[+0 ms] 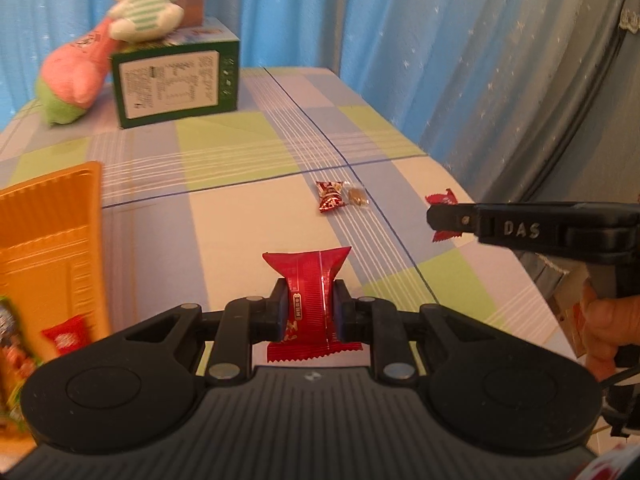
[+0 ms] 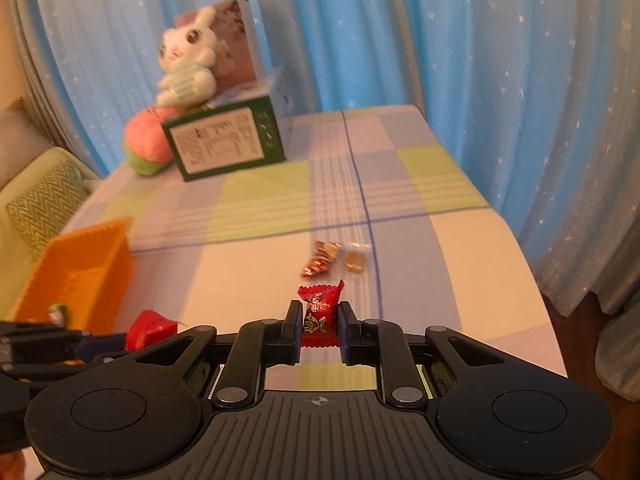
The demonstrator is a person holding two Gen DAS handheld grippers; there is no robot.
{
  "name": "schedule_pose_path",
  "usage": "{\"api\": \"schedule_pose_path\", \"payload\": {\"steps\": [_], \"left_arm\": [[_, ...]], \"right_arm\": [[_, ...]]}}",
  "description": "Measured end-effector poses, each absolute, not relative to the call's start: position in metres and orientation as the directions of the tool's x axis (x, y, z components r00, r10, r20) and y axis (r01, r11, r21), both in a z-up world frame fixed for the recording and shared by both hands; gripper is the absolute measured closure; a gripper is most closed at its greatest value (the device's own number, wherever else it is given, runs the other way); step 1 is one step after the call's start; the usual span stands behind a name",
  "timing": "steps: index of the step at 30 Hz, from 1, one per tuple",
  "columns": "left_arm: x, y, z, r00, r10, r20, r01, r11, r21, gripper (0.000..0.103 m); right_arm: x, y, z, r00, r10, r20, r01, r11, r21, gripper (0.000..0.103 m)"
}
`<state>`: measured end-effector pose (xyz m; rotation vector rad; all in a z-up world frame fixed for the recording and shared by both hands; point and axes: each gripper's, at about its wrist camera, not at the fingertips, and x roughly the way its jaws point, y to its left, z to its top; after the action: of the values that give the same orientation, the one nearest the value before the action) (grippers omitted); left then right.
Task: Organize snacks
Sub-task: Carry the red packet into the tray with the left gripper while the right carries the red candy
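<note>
The left gripper (image 1: 310,306) has its jaws clamped on a long red foil snack packet (image 1: 310,300), held upright above the near part of the worktop (image 1: 240,220), which is covered by a checked cloth of pale blue, green and cream. The right gripper (image 2: 320,326) has its jaws clamped on a small red wrapped candy (image 2: 320,312), also clear of the cloth; a hand (image 1: 604,332) grips its handle near the right edge. An orange ribbed plastic basket (image 1: 52,240) stands at the near left edge and holds a red packet (image 1: 66,336) and other blurred wrappers. Near the middle of the worktop, toward the right edge, a red and silver twisted candy (image 1: 331,197) lies just beside a small clear-wrapped brown sweet (image 1: 356,196). At the far left corner stands a green printed carton (image 1: 176,84), with a white plush rabbit (image 1: 148,4) seated on it and a pink and green plush carrot (image 1: 74,80) beside it. Blue star-patterned curtains (image 1: 400,40) hang behind the worktop.
</note>
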<state>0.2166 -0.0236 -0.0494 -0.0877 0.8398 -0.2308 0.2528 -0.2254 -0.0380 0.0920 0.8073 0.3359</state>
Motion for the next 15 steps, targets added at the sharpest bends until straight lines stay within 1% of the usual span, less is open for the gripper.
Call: {"api": "schedule_pose_path", "payload": {"steps": [7, 15], "left_arm": [[0.175, -0.007, -0.020, 0.684, -0.214, -0.698, 0.127, 0.976, -0.176, 0.084], [0.132, 0.015, 0.000, 0.710, -0.190, -0.678, 0.092, 0.980, -0.179, 0.084]], "right_arm": [[0.216, -0.205, 0.002, 0.655, 0.353, -0.668, -0.301, 0.933, 0.198, 0.085], [0.164, -0.179, 0.021, 0.646, 0.381, -0.661, -0.347, 0.918, 0.190, 0.085]]}}
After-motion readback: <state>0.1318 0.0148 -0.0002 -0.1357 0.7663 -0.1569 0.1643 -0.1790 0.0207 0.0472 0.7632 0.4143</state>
